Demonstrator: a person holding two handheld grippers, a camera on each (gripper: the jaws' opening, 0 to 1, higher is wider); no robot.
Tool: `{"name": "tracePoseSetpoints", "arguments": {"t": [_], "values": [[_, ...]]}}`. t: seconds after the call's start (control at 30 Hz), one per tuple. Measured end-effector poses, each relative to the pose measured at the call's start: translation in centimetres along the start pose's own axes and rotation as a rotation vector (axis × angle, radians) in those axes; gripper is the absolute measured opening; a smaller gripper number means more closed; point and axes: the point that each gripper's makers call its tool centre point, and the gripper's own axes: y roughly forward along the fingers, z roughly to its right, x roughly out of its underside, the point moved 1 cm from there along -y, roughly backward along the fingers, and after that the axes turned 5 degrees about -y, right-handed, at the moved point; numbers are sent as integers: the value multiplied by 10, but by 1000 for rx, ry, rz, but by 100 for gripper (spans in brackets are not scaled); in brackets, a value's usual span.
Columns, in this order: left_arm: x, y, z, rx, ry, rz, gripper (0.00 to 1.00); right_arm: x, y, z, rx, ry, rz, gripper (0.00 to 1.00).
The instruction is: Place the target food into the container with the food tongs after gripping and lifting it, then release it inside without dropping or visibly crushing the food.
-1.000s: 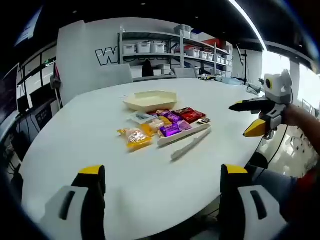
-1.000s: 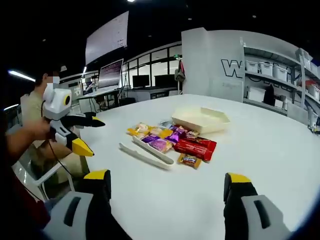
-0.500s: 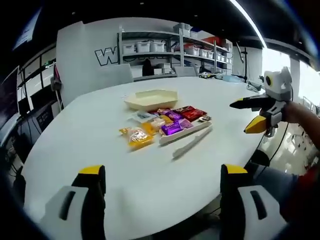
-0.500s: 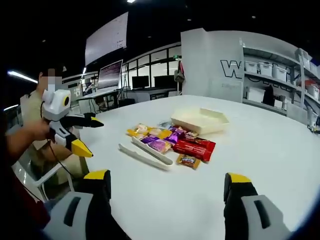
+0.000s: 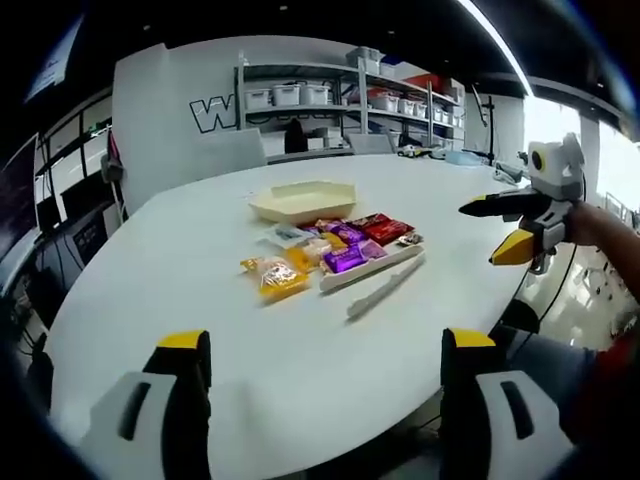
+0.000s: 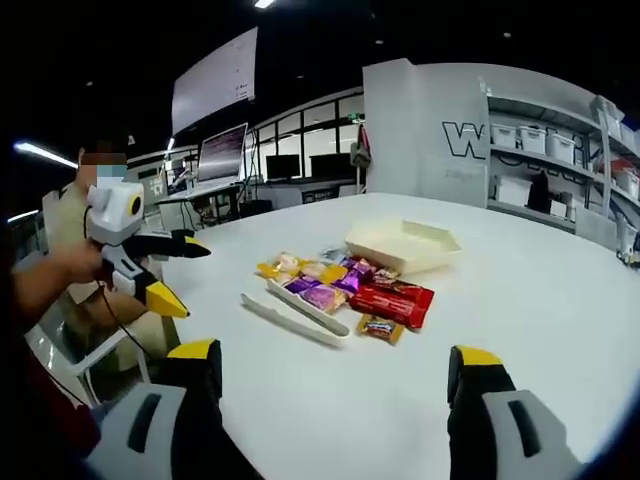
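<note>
we see both grippers held up off the big white table [image 5: 150,270], neither one touching anything. in the left gripper view the left gripper [image 5: 325,385] rises from the bottom with its yellow-tipped jaws spread wide and nothing between them, pointing across the table toward the snacks. the right gripper [image 5: 520,230] comes in from the right side of that view, held in a hand [image 5: 590,225] out past the table edge, its jaws parted and bare, aimed sideways toward the pile.

in the right gripper view we get the mirror of that: the right gripper's own jaws stand far apart at the bottom, and the left gripper shows at the left, gripped by a hand [image 6: 70,268], jaws apart, hovering beside the table edge.

the white food tongs [image 6: 297,312] lie flat on the table, just on the near side of the heap of wrapped snacks [image 6: 345,290], touching or nearly touching its edge. a red packet [image 6: 392,301] sits at the side of the pile. the shallow cream container [image 6: 402,243] sits just beyond the snacks, apart from both grippers.
</note>
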Motion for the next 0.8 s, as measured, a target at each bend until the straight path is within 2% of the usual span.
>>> {"name": "tracePoseSetpoints", "arguments": {"t": [0.8], "values": [[8, 2, 0, 2, -7, -11, 93, 5, -1, -1, 3, -6, -8, 91]]}}
